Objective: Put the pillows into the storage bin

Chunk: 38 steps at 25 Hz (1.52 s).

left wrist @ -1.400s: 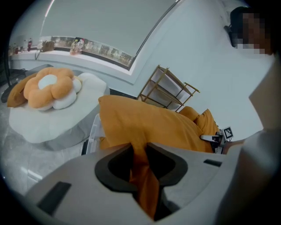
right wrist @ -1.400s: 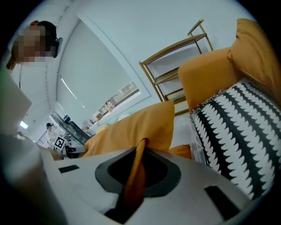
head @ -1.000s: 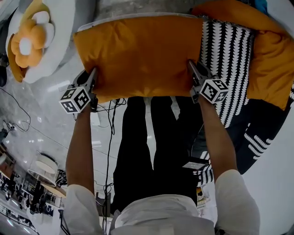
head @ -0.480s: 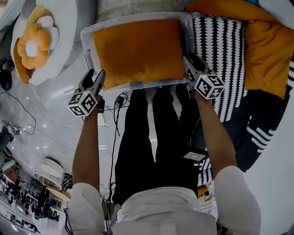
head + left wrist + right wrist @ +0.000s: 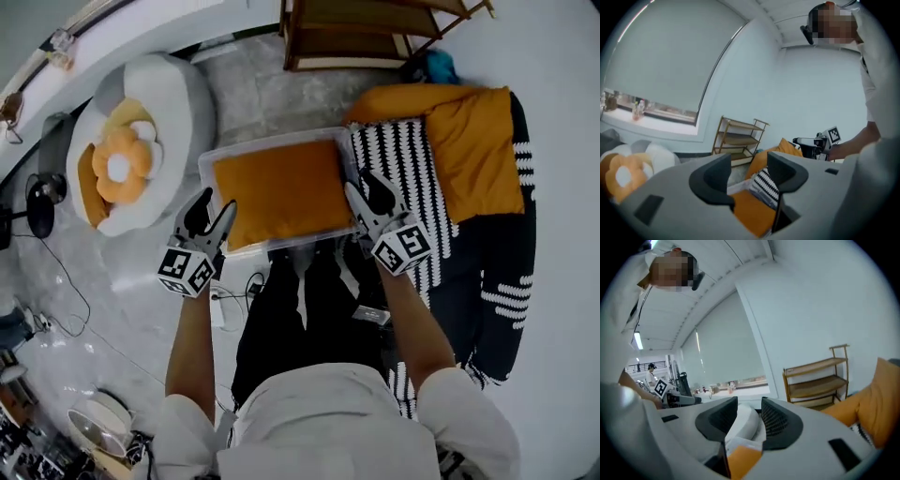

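Pillows counted from the head view: three that I am sure of.
- One orange pillow (image 5: 281, 192) lies flat in the storage bin (image 5: 205, 173) and fills most of it.
- One black-and-white pillow (image 5: 403, 178) is outside, against the bin's right wall.
- A second orange pillow (image 5: 469, 150) sits further right, overlapping the patterned one.

One dark striped piece (image 5: 506, 272) lies under and beside those two. I cannot tell whether it is a pillow or a cover. One flower cushion (image 5: 131, 169) rests on the floor left of the bin, apart from it. One wooden shelf (image 5: 375, 28) stands beyond the bin. There is one bin and there are two grippers.

Hidden or unclear:
- The bin's floor is covered by the pillow, so I cannot see whether anything lies under it.
- The near rim is partly masked by both grippers.
- The patterned pillow's lower end disappears behind the right forearm.
- The shelf top is cut off by the frame.

Left gripper (image 5: 217, 202) is just outside the bin's left near corner. Its jaws are spread with nothing pinched; they have just been opening, then drew in a little. Right gripper (image 5: 361, 183) is above the right near corner. Its jaws are spread and have just been opening. Its own view shows only the distant cushion and pillow through the gap.
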### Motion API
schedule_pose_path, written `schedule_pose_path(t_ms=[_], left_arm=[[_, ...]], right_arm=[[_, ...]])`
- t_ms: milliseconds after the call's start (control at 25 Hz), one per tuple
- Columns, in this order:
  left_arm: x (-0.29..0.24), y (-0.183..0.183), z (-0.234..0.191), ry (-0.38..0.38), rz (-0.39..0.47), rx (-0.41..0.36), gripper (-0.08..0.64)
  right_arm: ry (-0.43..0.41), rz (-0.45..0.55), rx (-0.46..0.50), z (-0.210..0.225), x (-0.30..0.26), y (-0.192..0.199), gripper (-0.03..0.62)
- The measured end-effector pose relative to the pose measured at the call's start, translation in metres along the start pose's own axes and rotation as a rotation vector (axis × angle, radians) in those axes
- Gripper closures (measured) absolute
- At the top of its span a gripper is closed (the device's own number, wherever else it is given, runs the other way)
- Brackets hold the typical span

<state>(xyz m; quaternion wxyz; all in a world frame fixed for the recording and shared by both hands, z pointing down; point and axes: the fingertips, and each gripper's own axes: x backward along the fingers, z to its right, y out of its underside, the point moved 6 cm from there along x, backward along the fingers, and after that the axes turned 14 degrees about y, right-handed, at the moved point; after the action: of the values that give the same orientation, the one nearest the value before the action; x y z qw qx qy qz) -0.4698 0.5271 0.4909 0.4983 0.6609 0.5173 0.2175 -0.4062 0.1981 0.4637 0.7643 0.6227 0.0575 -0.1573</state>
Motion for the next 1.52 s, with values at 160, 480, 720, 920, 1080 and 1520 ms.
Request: schedule_pose_path(t_ms=[160,480,720,920,1080,1520], left_arm=[[0.012,-0.1,0.037,0.067,0.122,-0.137,0.316],[0.024,-0.239,0.101,0.264,0.33,-0.223,0.311],[-0.024,-0.272,0.167,0.423,0.295,-0.343,0.325],[-0.053,-0.276,0.244,0.52,0.285,-0.408,0.325],[-0.073,-0.264,0.314,0.612,0.282,-0.387,0.334],[-0.094,-0.192,0.458,0.739,0.174,-0.324,0.351]], right_arm=[[0.051,0.178,0.084,-0.02,0.047,-0.104,0.414],[0.212,0.426,0.2,-0.017,0.176,-0.238,0.402],[0.502,0.51,0.231,0.011,0.292,-0.257,0.402],[0.692,0.5,0.216,0.034,0.385,-0.238,0.402],[0.807,0.49,0.205,0.043,0.471,-0.21,0.403],[0.874,0.541,0.067,0.037,0.622,-0.126,0.433]])
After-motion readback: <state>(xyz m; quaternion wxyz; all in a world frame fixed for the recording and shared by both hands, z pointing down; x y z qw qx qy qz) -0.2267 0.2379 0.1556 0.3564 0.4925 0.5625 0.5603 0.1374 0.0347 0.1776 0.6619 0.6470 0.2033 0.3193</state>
